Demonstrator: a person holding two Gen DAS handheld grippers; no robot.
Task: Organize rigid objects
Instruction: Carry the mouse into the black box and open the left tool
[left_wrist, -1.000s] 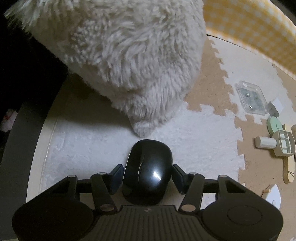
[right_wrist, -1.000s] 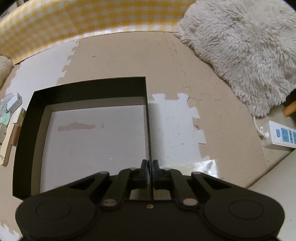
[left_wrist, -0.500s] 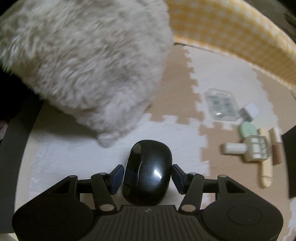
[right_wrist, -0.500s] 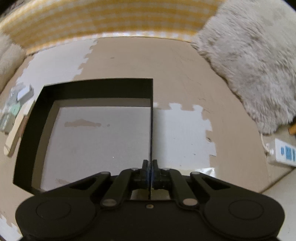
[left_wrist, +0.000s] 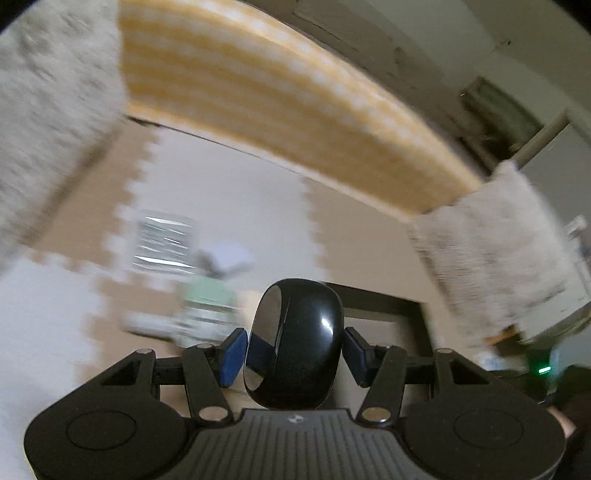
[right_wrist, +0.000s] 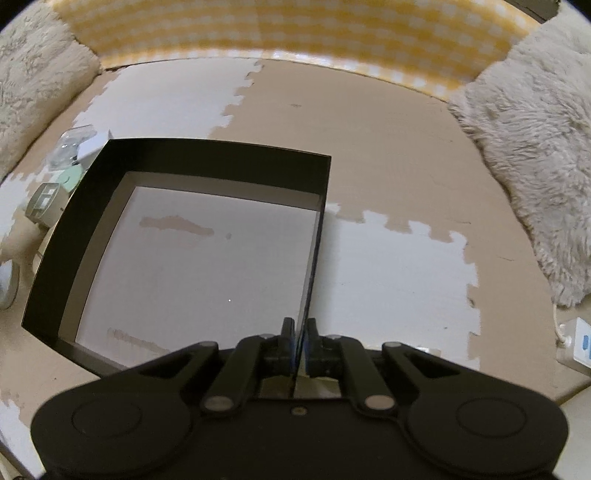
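My left gripper (left_wrist: 293, 345) is shut on a glossy black computer mouse (left_wrist: 295, 341) and holds it raised above the floor mat. The view is blurred by motion. Behind the mouse I see the black box (left_wrist: 384, 302). My right gripper (right_wrist: 299, 334) is shut on the right wall of the black box (right_wrist: 110, 177), a shallow open box with a white bottom, nothing in it. Small items lie left of the box: a clear plastic case (right_wrist: 70, 147), a mint green piece (right_wrist: 72, 177) and a small compartment tray (right_wrist: 42, 199).
The floor is a beige and white puzzle mat (right_wrist: 369, 122). A yellow checked cushion wall (right_wrist: 280, 33) runs along the back. Fluffy grey pillows lie at the left (right_wrist: 29, 74) and right (right_wrist: 535, 147). A white power strip (right_wrist: 576, 343) lies at the far right.
My left gripper has swung right and tilted up with the mouse; the fluffy pillow has left the centre and the black box has come into view. My right gripper still holds the box wall.
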